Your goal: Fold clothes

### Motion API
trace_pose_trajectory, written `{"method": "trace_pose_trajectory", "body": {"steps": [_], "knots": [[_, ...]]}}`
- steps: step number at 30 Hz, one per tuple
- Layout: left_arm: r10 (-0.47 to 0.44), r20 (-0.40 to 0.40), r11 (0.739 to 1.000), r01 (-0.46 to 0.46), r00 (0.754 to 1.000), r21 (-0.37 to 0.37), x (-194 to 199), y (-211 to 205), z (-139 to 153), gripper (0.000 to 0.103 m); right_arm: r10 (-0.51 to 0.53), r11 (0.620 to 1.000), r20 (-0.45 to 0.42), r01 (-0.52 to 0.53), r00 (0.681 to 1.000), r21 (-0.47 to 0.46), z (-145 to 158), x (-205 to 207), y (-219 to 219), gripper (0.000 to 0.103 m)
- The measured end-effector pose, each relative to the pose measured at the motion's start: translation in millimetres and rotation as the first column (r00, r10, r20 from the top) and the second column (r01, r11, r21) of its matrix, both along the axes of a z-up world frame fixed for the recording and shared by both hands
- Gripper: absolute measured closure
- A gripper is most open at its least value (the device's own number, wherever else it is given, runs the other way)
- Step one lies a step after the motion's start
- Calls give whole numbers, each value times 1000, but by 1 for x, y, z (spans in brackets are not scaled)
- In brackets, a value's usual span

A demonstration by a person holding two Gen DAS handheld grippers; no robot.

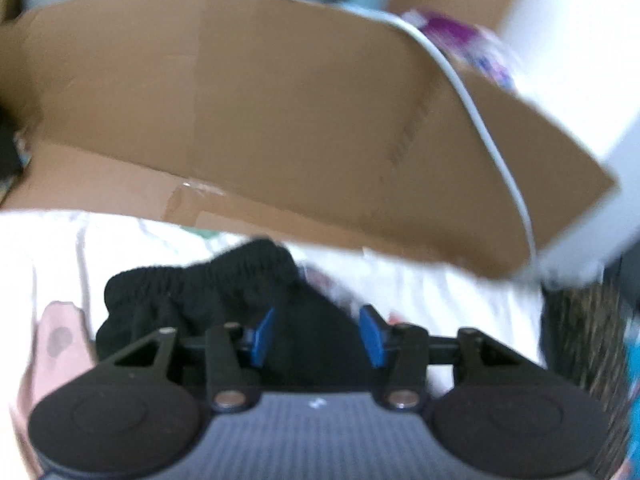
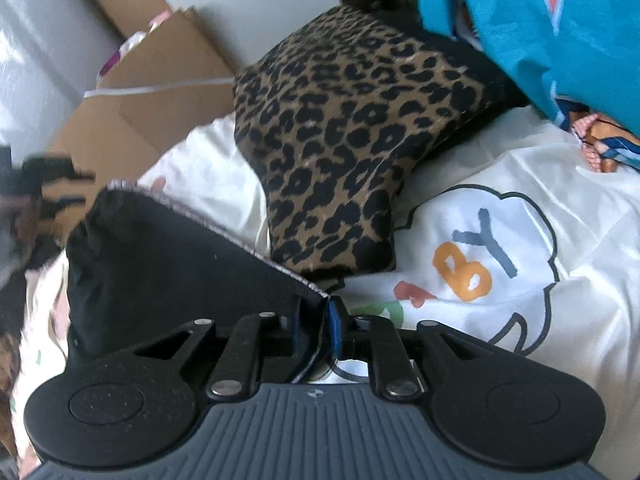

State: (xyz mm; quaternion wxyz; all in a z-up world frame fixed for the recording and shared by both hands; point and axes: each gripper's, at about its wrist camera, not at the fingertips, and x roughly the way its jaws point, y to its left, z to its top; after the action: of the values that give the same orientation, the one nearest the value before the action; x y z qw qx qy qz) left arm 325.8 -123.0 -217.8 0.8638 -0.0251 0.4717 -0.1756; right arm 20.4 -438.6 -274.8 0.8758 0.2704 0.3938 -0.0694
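Fingers of the left gripper [image 1: 318, 334] stand apart over the soft black garment with a gathered elastic waistband [image 1: 200, 292], pads clear of the cloth; those of the right gripper [image 2: 320, 326] sit close together, pinching its trimmed edge. It lies on the white printed bedsheet [image 2: 520, 208], beside a leopard-print fabric piece [image 2: 344, 136]. Light and limp, it will likely sag and bunch; the thicker waistband or hem corners look the firmest places to grip.
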Motion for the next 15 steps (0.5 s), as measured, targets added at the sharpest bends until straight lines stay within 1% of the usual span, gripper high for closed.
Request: {"method": "trace_pose_trajectory", "body": {"steps": [2, 4, 7, 8, 11, 15], "knots": [[-88, 8, 994, 87, 996, 61, -14, -11, -7, 54, -13, 1000, 19, 13, 1000, -8, 5, -1, 0, 87], [-157, -4, 981, 156, 988, 113, -24, -23, -19, 54, -21, 1000, 41, 22, 999, -21, 11, -2, 1, 87], [-202, 8, 966, 198, 979, 166, -28, -36, -32, 54, -33, 999, 69, 35, 997, -34, 19, -3, 1, 87], [-216, 11, 960, 211, 976, 184, -29, -41, -36, 53, -34, 999, 74, 37, 997, -35, 21, -3, 1, 87], [-208, 9, 956, 202, 978, 211, -18, -50, -47, 53, -22, 999, 73, 24, 997, -22, 22, -1, 1, 87], [-200, 7, 953, 193, 980, 235, 0, -60, -61, 52, 34, 999, 59, -34, 998, -7, 19, 3, 12, 87]]}}
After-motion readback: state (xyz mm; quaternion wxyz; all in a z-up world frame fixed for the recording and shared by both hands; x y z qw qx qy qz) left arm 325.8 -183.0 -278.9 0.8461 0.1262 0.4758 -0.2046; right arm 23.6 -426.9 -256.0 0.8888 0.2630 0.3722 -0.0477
